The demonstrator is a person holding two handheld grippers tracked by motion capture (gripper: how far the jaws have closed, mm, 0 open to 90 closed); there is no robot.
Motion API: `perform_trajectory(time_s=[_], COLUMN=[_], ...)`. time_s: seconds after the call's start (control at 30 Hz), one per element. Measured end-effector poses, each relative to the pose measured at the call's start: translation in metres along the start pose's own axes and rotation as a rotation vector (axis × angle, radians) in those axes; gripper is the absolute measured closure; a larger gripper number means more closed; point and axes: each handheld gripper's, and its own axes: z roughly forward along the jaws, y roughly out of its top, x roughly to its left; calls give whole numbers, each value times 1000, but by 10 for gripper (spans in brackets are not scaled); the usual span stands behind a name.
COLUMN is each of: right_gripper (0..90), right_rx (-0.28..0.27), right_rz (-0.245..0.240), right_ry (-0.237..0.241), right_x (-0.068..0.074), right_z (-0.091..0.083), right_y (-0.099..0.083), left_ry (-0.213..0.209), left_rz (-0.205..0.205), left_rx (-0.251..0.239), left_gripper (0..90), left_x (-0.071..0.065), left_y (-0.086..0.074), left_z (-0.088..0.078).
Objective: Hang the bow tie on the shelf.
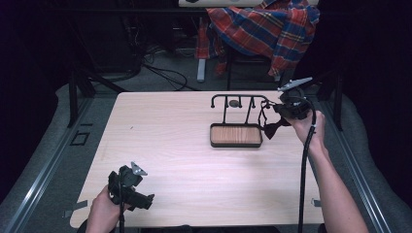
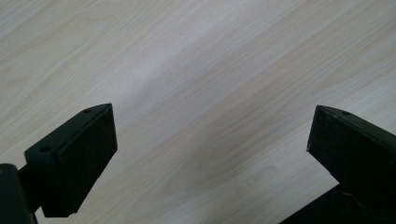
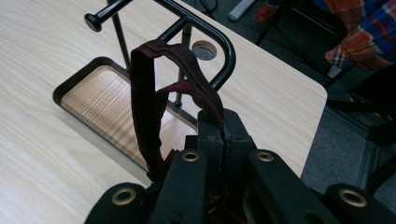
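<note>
— Table, pale wood: what sits at its far right edge?
— Rack (image 1: 236, 121) with tray base. My right gripper (image 1: 284, 110) is clenched on a dark bow tie (image 3: 148, 116), just right of the rack's end hook, strap looped upward.
— Left gripper (image 1: 130, 190)?
— Released, near edge, well apart.

**What stays out of sight**

The lower end of the dark red strap (image 3: 148, 116) drops behind the right gripper (image 3: 223, 135), so what hangs there cannot be told from that view. From above it is a small dark bow-like shape (image 1: 273, 128), too small to name. The plaid shirt (image 1: 265, 26) is cut by the top edge.
</note>
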Motion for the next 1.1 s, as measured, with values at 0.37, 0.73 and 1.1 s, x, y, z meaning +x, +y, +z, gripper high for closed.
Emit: perform_trajectory(time_s=[0.37, 0.73, 1.1], right_gripper=[889, 888, 887], right_rx=[0, -2, -10], right_rz=[52, 86, 108], right_ry=[-14, -15, -39], right_x=[-9, -15, -17], right_z=[13, 21, 31], right_y=[-1, -5, -5], left_ry=[0, -1, -2], left_rz=[0, 1, 1], left_rx=[-1, -1, -1], left_gripper=[16, 17, 16], left_x=[0, 0, 0], left_y=[0, 0, 0], left_z=[0, 0, 0])
